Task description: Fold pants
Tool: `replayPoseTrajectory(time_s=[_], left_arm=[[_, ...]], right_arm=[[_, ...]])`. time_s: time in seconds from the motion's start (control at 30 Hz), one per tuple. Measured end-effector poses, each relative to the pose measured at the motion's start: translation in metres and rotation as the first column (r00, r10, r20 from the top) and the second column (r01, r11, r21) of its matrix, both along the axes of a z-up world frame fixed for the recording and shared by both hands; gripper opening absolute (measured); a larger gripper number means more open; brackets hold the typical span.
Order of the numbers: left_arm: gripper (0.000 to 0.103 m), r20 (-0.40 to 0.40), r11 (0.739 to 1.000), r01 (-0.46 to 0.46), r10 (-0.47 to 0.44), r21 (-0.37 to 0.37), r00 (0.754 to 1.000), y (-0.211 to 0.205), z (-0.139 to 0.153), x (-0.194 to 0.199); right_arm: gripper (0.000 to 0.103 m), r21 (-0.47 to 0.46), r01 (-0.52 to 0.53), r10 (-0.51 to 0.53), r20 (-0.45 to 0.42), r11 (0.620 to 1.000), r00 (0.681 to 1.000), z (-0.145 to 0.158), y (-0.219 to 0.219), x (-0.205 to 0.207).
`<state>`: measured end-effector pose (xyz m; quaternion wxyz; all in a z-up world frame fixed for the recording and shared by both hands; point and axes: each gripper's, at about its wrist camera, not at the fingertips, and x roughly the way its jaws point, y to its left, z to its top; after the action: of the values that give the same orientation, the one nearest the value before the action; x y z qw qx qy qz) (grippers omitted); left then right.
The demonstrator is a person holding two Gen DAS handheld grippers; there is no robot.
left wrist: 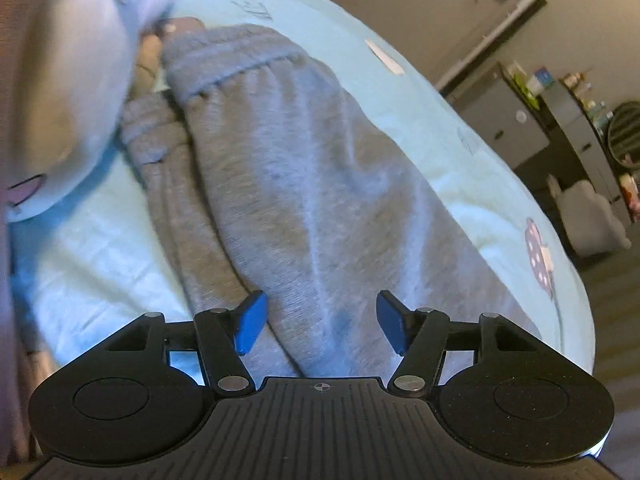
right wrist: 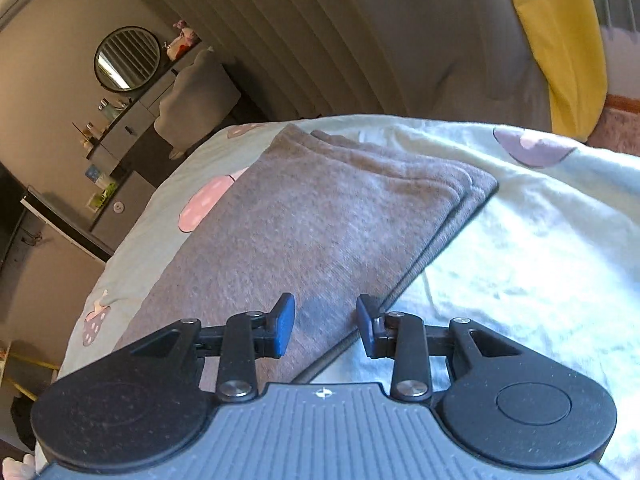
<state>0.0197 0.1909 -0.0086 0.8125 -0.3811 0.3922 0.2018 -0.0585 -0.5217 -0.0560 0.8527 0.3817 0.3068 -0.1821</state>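
Grey sweatpants [left wrist: 304, 184] lie on a light blue bedspread [left wrist: 460, 152]. In the left wrist view the elastic waistband [left wrist: 224, 64] is at the far end, bunched and folded over. My left gripper [left wrist: 320, 322] is open just above the grey fabric, nothing between its blue pads. In the right wrist view the two leg ends [right wrist: 400, 176] lie stacked flat, cuffs at the far end. My right gripper [right wrist: 325, 326] is open over the right edge of the legs [right wrist: 320, 232], holding nothing.
A large white plush pillow [left wrist: 60, 92] sits at the left of the waistband. The bedspread [right wrist: 540, 260] has mushroom prints. The bed edge drops off toward a room with cabinets [left wrist: 520, 128], a round mirror [right wrist: 127, 58] and curtains [right wrist: 320, 40]. A yellow cloth [right wrist: 568, 48] hangs at the far right.
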Motion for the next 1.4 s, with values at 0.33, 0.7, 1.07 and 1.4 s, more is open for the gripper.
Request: replayPoseTrajectory(time_s=[0.33, 0.7, 1.07, 1.4], left_arm=[[0.010, 0.012, 1.000, 0.010, -0.010, -0.015, 1.000, -0.002, -0.010, -0.003], [0.008, 0.117, 1.000, 0.029, -0.029, -0.001, 0.993, -0.008, 0.020, -0.024], [0.008, 0.089, 0.996, 0.043, -0.049, 0.075, 0.995, -0.017, 0.049, -0.049], [0.038, 0.060, 0.935, 0.051, -0.077, 0.351, 0.995, -0.051, 0.083, -0.046]], right_arm=[[0.011, 0.079, 0.018, -0.021, 0.031, 0.997, 0.999, -0.005, -0.001, -0.010], [0.020, 0.259, 0.067, -0.090, 0.079, 0.963, 0.993, -0.022, -0.017, -0.015], [0.035, 0.185, 0.110, -0.123, 0.059, 0.977, 0.991, -0.012, -0.016, -0.018], [0.039, 0.176, 0.181, -0.197, 0.078, 0.968, 0.977, -0.017, -0.040, -0.021]])
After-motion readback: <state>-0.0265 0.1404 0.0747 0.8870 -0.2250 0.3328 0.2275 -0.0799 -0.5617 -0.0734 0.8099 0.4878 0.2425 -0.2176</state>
